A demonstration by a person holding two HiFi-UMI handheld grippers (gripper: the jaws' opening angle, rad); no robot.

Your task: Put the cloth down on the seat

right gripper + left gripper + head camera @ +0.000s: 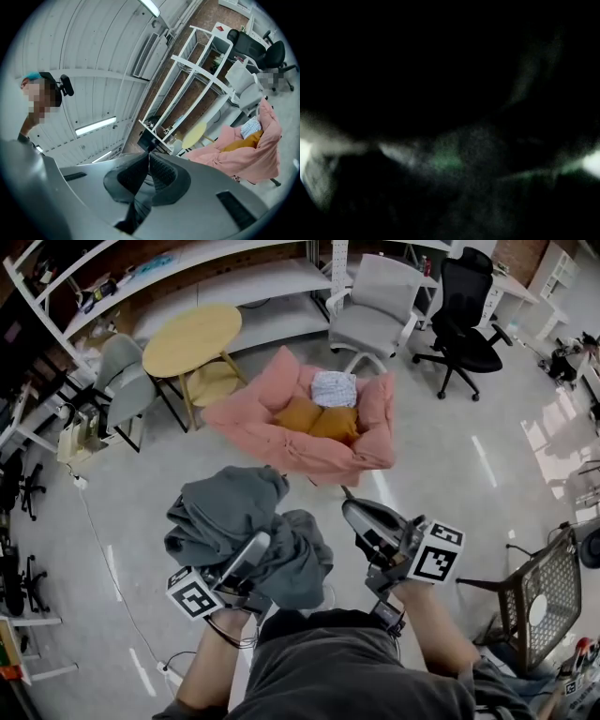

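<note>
A crumpled grey cloth (pixel 246 529) hangs in a bundle over my left gripper (pixel 258 545), which is shut on it; only one pale finger (pixel 246 559) shows through the folds. The left gripper view is almost black, covered by the cloth (pixel 459 154). My right gripper (pixel 349 509) is beside the cloth on the right, jaws shut with nothing in them, pads (pixel 157 171) pressed together. The seat is a pink armchair (pixel 281 442) ahead on the floor, with orange cushions (pixel 319 418) and a patterned white pillow (pixel 334 388) on it. The armchair (pixel 253 150) also shows in the right gripper view.
A round yellow table (pixel 192 338) stands left of the armchair, with a grey-green chair (pixel 127 381) further left. Behind the armchair are a grey chair (pixel 375 306), a black office chair (pixel 464 320) and white shelving (pixel 234 277). A mesh chair (pixel 548 601) stands at my right.
</note>
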